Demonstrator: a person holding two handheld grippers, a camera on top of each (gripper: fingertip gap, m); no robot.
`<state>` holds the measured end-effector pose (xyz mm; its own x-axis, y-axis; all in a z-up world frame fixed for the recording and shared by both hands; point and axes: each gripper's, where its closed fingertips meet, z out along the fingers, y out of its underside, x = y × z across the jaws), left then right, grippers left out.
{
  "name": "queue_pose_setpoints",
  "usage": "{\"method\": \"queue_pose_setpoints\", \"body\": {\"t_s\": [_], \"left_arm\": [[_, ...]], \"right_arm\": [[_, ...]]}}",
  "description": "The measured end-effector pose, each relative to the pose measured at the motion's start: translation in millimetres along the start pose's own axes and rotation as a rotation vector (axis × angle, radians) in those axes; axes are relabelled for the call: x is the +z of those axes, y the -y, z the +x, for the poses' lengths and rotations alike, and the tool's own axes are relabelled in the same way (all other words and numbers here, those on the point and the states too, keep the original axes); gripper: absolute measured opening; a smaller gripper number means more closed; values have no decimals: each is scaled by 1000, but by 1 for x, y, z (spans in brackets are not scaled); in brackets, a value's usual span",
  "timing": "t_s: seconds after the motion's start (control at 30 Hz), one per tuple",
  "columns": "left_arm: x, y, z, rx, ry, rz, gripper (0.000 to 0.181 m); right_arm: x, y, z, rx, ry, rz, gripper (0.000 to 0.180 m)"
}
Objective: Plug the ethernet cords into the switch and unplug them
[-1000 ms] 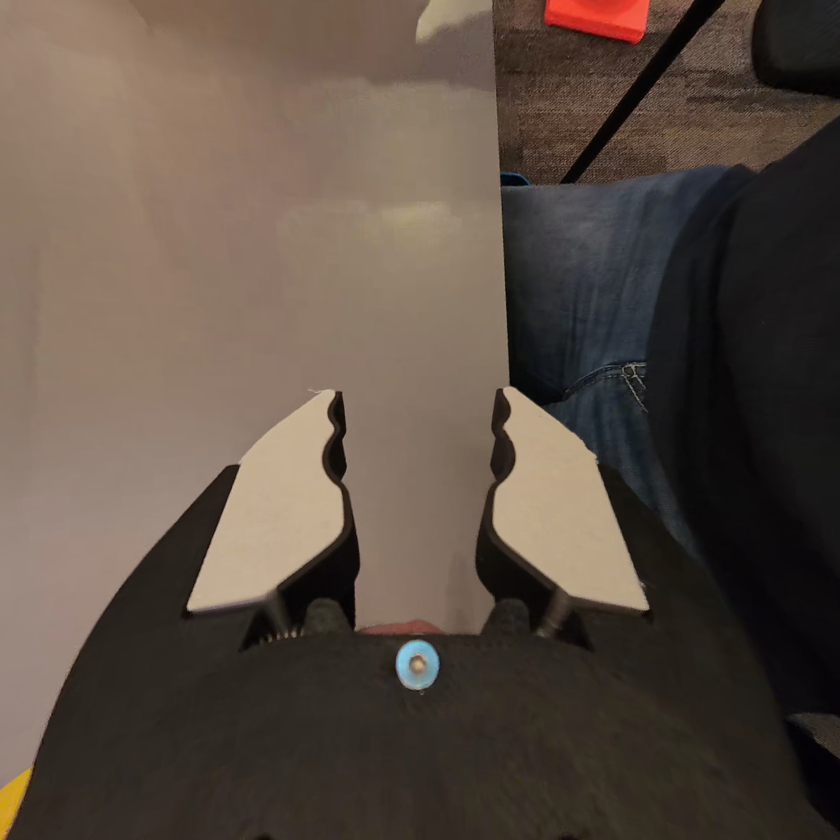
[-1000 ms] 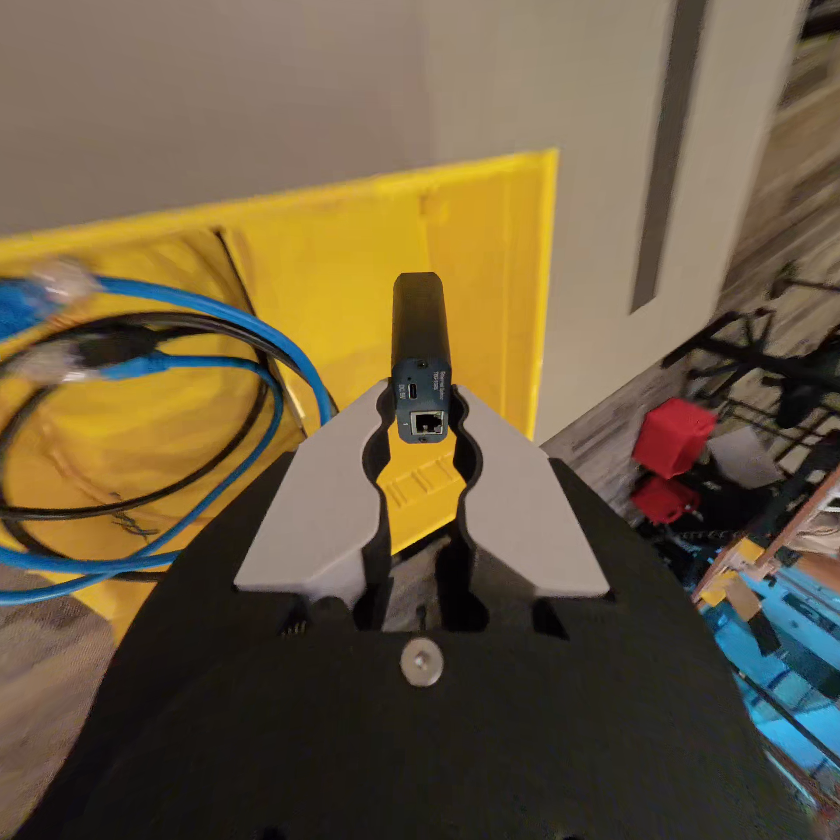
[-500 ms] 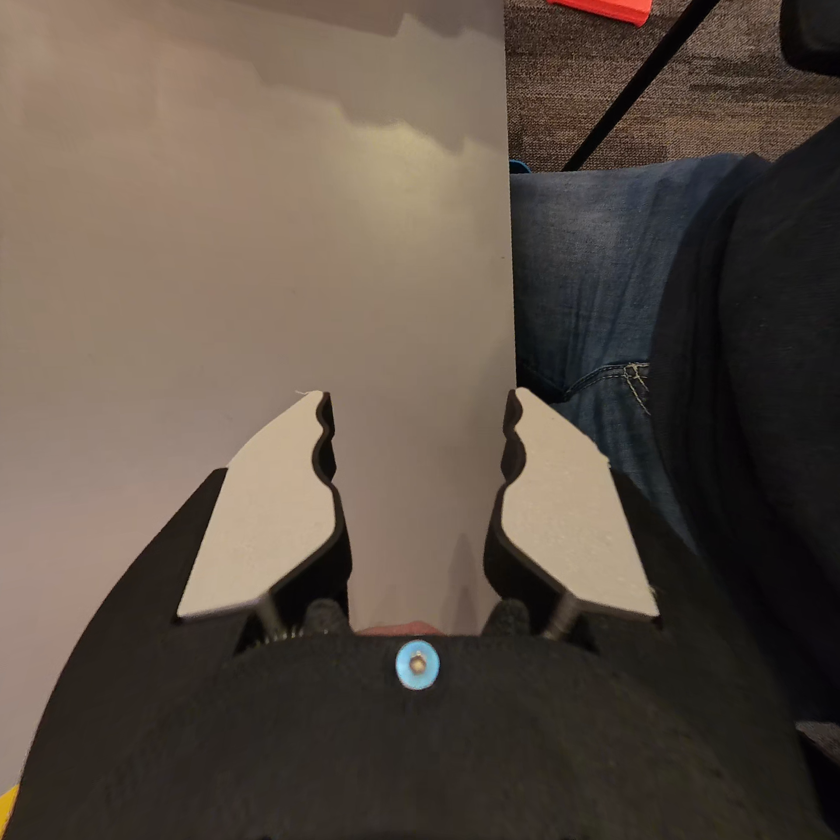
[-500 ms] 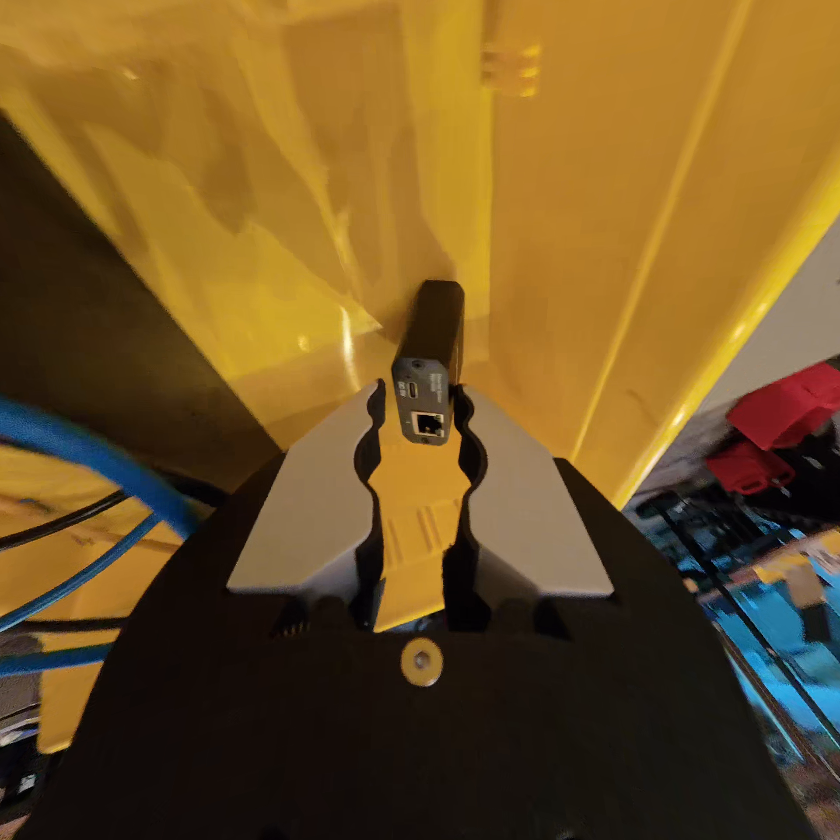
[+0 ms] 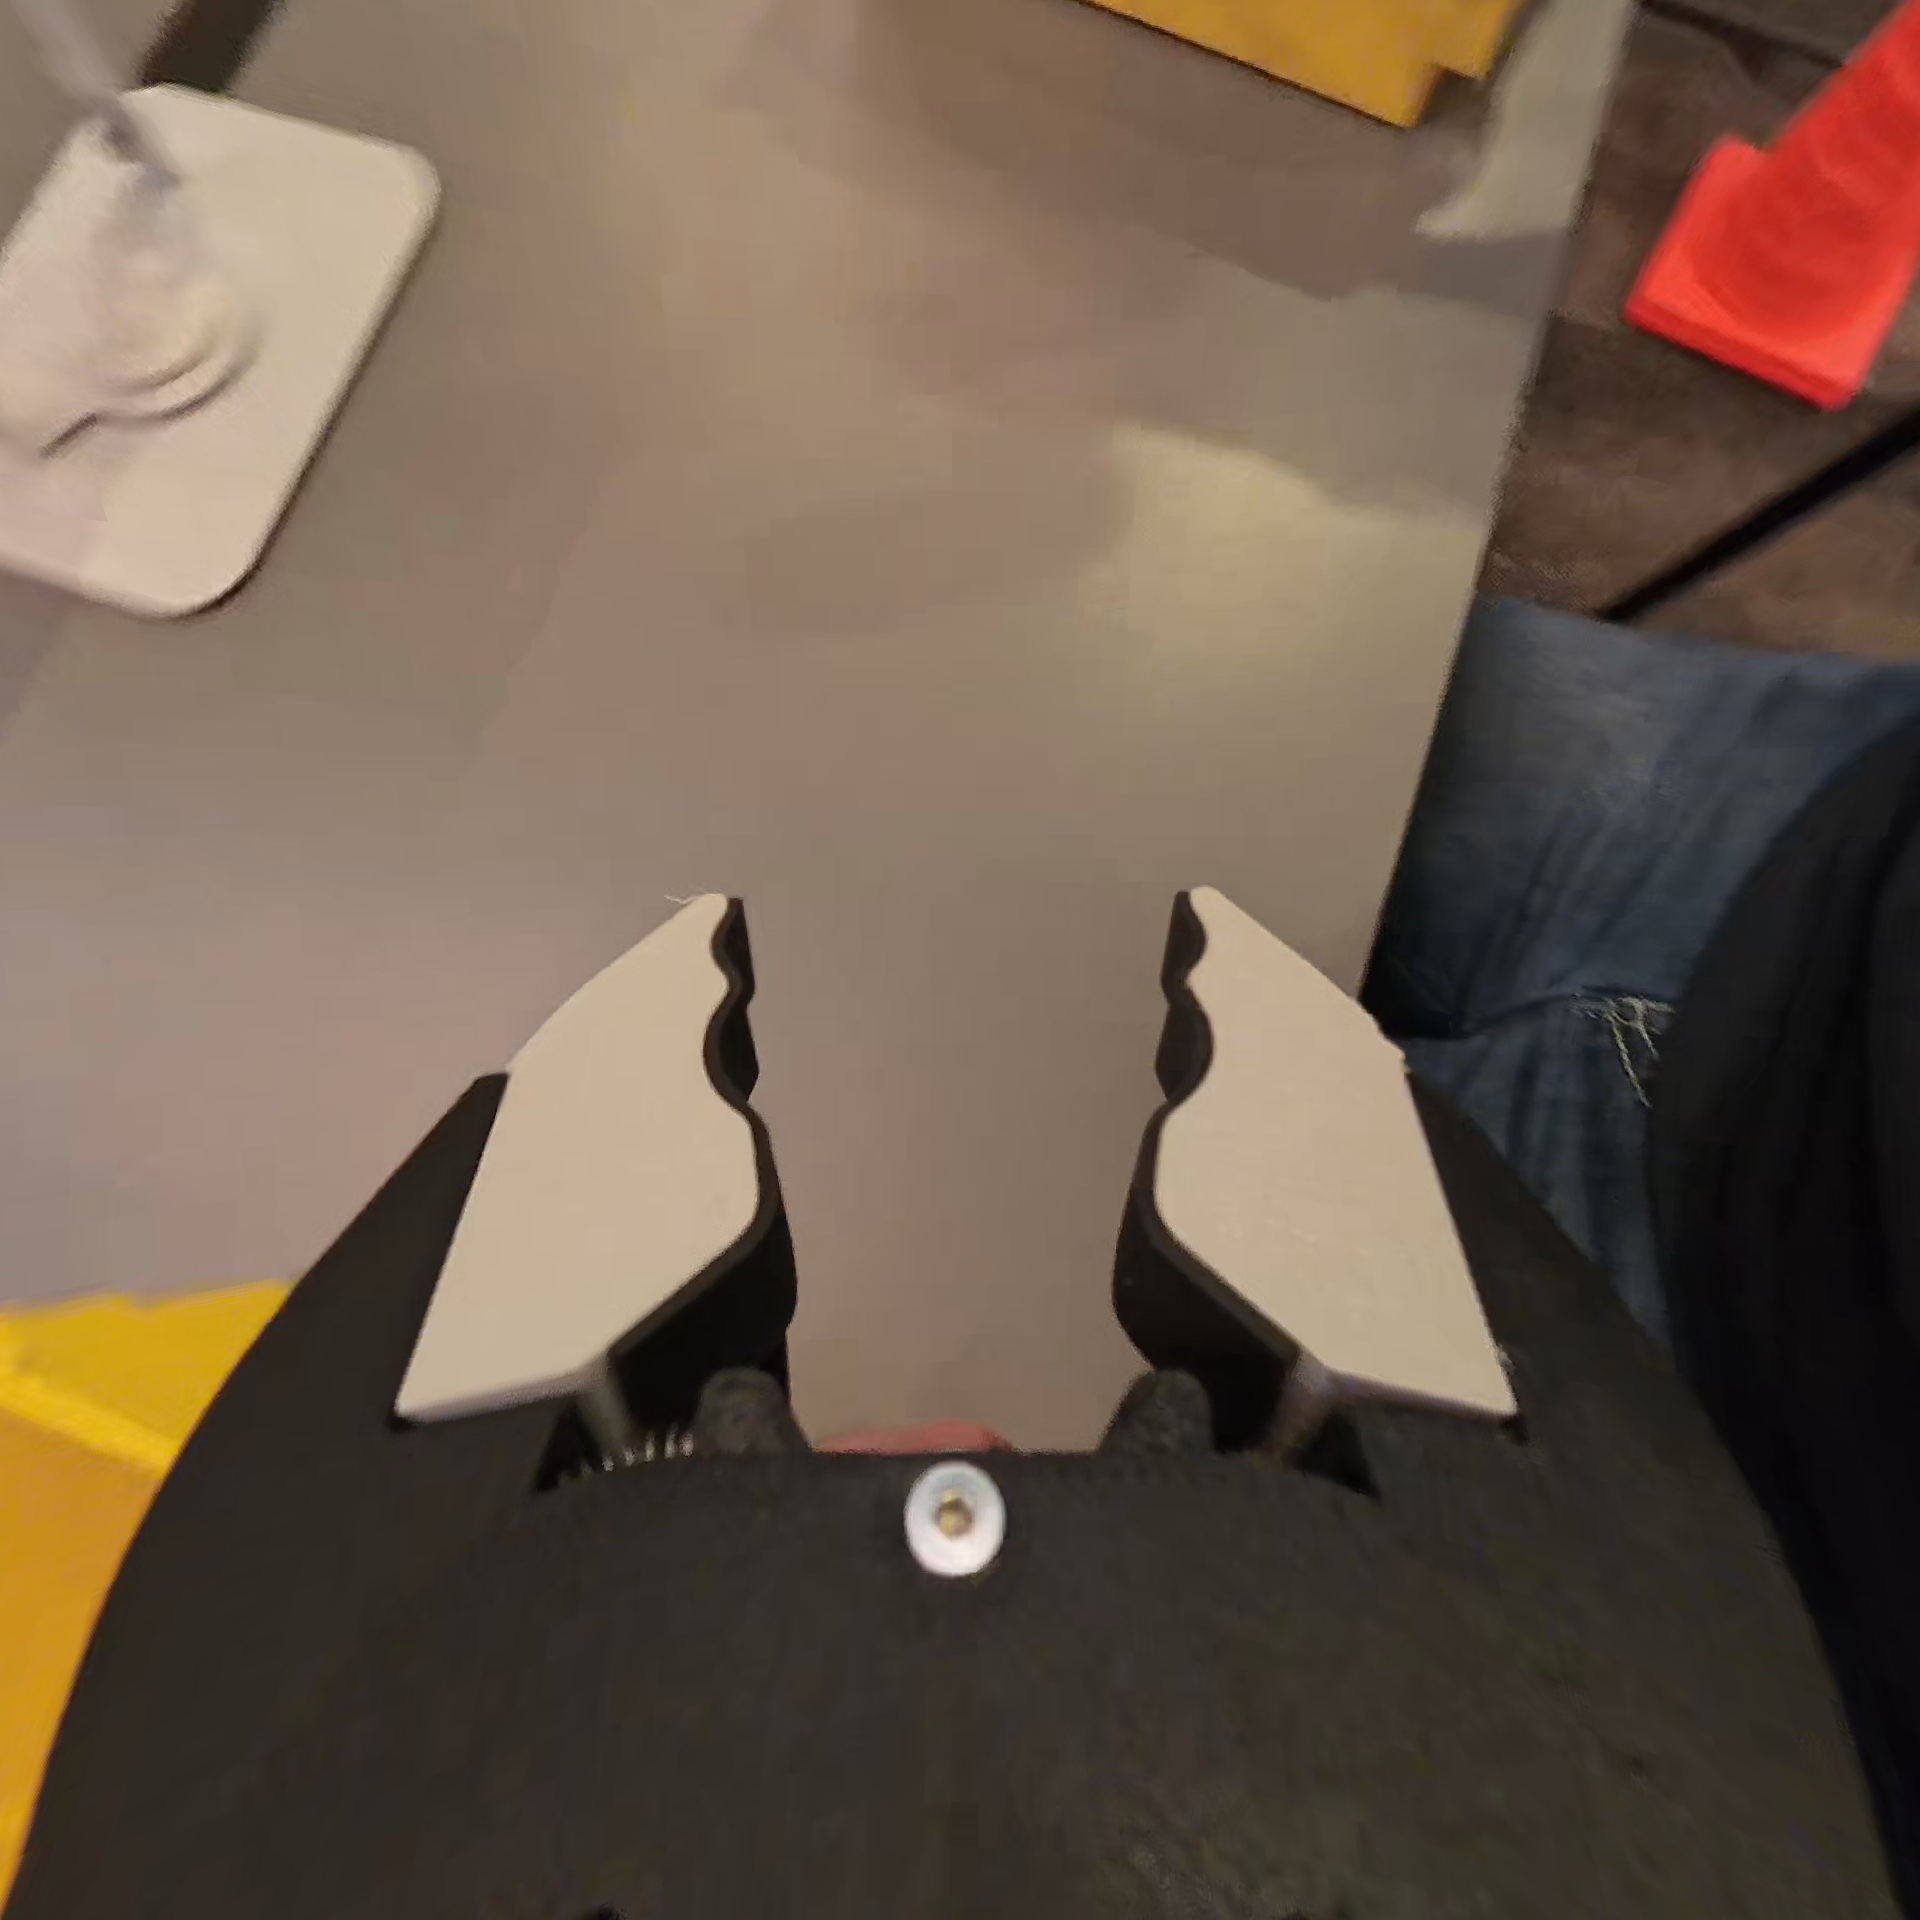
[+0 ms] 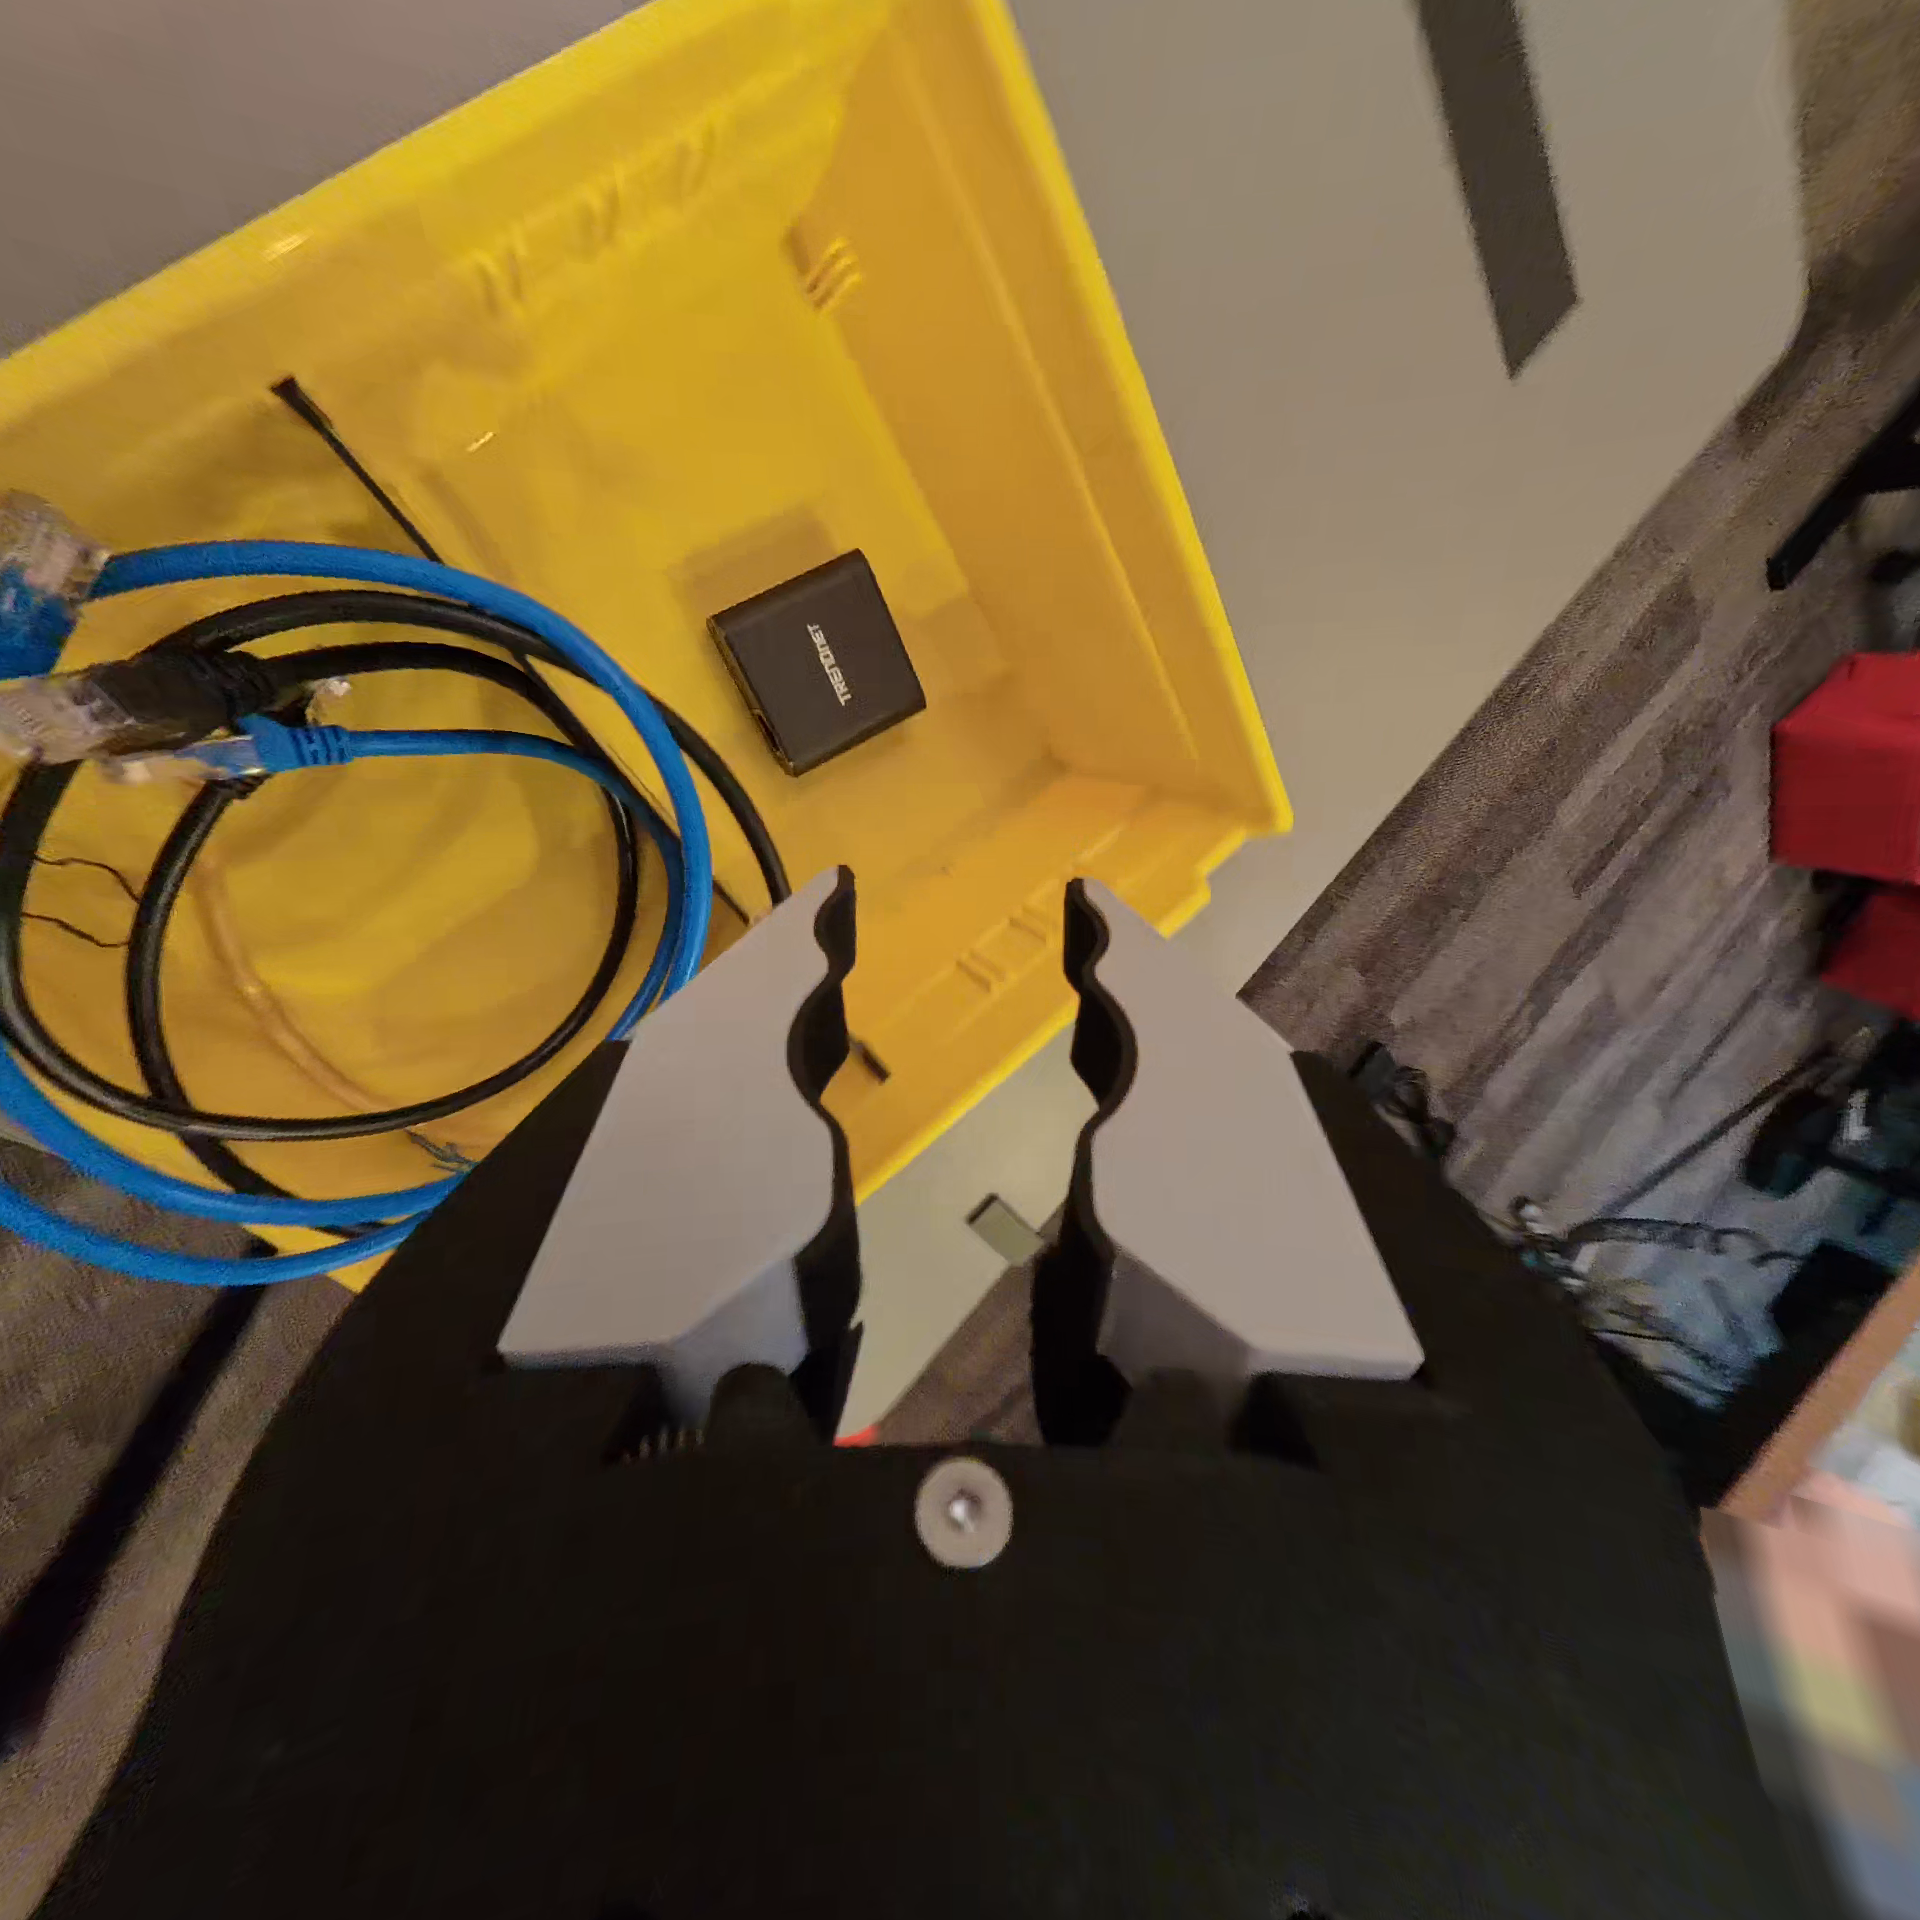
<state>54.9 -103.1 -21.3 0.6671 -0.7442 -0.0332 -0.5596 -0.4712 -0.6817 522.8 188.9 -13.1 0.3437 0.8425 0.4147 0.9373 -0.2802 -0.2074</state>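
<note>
switch (image 6: 817, 661): released since earlier, now lying in yellow bin (image 6: 1174, 582) beside loose cords (image 6: 436, 582). right gripper (image 6: 954, 904), left gripper (image 5: 958, 914): jaws spread, empty. step: likely wrap-up; next move unclear.

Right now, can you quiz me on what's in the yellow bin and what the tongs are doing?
1. True or false: the small black box lies inside the yellow bin.
2. Which cords sit coiled in the bin? A) red and green B) blue cords and a black cord C) only white
3. Fill in: the right tongs and left tongs are both ____ and hold nothing.

Key: 1 true; 2 B; 3 open.
</note>
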Motion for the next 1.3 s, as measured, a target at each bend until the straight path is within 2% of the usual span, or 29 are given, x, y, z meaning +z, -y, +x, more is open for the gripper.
{"method": "queue_pose_setpoints", "body": {"t_s": [0.03,0.17,0.23,0.27,0.33,0.4,0.53,0.6,0.7,0.8,0.93,1.0,1.03,1.17,1.3], "left_arm": [[-9,-8,-12,-49,43,8,77],[-62,-56,-72,-177,357,-33,87],[-92,-75,-86,-278,413,0,96],[-106,-83,-90,-350,415,41,99],[-135,-111,-105,-461,483,58,103],[-157,-152,-117,-533,564,-13,109],[-186,-222,-128,-688,669,-105,112],[-190,-241,-128,-742,681,-102,108],[-192,-273,-128,-766,727,-195,110],[-190,-294,-129,-782,761,-225,106],[-179,-321,-125,-713,786,-384,94],[-168,-329,-121,-751,739,-374,82],[-164,-330,-119,-759,710,-364,64],[-163,-326,-120,-747,679,-313,31],[-158,-319,-117,-793,589,-228,14]], "right_arm": [[-7,-9,0,55,-10,38,41],[-19,-61,6,303,-80,109,62],[-17,-83,9,429,-132,156,84],[-14,-91,3,474,-109,180,87],[-7,-100,-9,572,-41,248,87],[3,-101,-26,624,47,296,89],[27,-108,-52,623,133,250,86],[36,-105,-61,630,176,252,84],[48,-104,-71,633,210,237,81],[55,-101,-75,630,217,242,71],[61,-93,-80,621,231,263,62],[64,-91,-79,623,226,265,58],[64,-89,-81,631,238,271,57],[68,-81,-81,651,241,298,48],[67,-62,-85,691,265,339,38]]}}
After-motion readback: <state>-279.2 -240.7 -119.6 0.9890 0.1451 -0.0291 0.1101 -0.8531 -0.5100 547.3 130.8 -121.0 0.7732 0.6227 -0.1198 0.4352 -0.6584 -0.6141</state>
